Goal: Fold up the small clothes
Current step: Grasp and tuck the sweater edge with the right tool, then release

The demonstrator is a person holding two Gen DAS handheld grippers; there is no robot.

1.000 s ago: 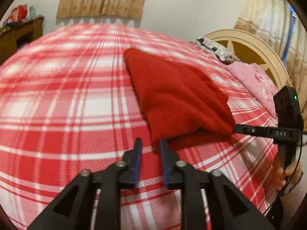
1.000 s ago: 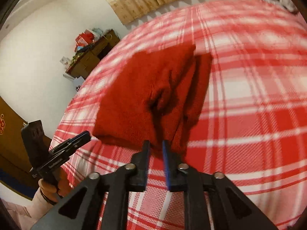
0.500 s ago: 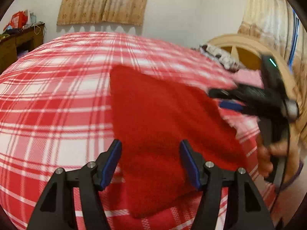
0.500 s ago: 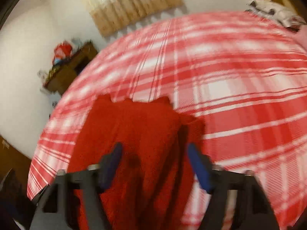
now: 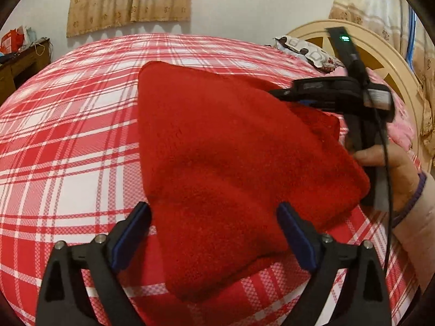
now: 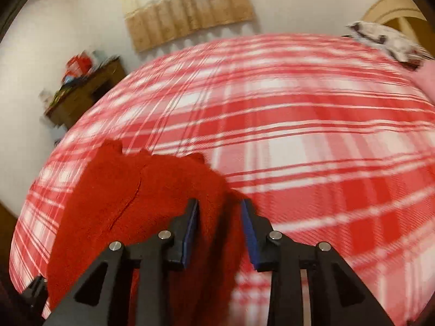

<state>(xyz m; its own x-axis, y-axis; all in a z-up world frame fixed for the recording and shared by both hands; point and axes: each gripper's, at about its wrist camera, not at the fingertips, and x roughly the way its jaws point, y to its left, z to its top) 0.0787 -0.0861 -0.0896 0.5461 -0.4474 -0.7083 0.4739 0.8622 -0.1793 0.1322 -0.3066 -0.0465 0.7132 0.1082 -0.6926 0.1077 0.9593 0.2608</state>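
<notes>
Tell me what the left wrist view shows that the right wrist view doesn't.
Only the left wrist view: the right claw from outside, the hand holding it, the cream headboard's spokes and the open left claw.
Only the right wrist view: the garment's scalloped far edge.
Both: red garment, plaid bedspread, curtain, wooden desk.

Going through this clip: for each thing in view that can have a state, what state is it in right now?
Left tool: open wide, holding nothing, above the garment.
Right tool: partly open, red fabric between its pads, grip not settled.
Red garment: folded, lying on the bed.
Plaid bedsheet: spread flat.
Window curtain: drawn closed.
</notes>
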